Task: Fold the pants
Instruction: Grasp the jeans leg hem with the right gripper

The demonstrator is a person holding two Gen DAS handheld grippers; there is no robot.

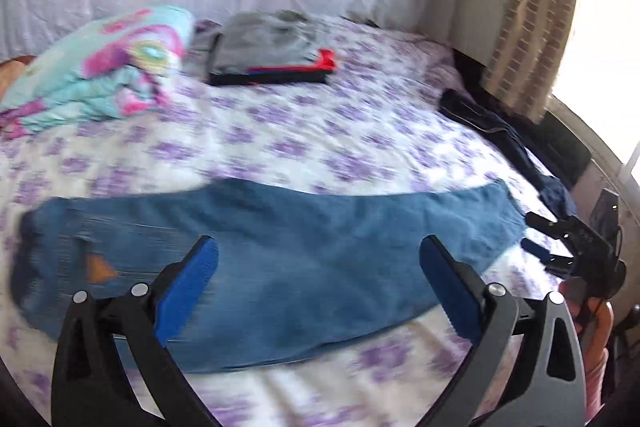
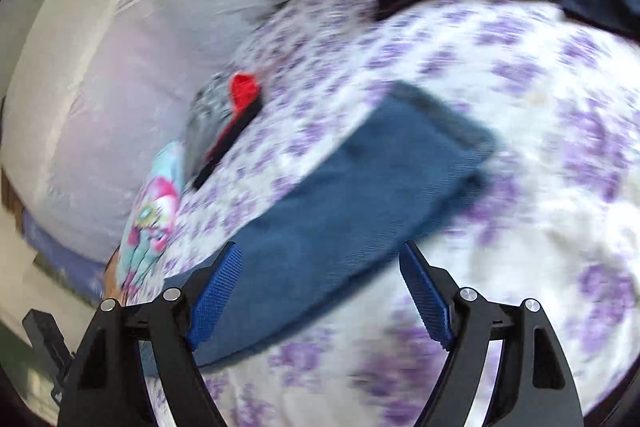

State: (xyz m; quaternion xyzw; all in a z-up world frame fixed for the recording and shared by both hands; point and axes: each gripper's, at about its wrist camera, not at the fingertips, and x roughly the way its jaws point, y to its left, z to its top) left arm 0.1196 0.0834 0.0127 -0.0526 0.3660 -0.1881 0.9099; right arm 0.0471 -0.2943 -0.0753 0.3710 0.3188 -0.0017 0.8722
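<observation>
The jeans (image 1: 280, 267) lie flat on the bed (image 1: 320, 131), folded lengthwise, long axis running 9 to 3 o'clock in the left view. Left tongs (image 1: 318, 291) hang released above their middle, nothing between the pads. Right tongs (image 2: 322, 299), also released and empty, sit over the strip's near end, cuff toward 1 o'clock; each hand is nearer its own end.

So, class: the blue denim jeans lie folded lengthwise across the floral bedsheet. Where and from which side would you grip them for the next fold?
Grip the blue denim jeans at the hem end, coming from that open short side. The strip lies flat and long, so its hem corners can likely be pinched and carried over toward the waist. Both tools, left and right, are open.
</observation>
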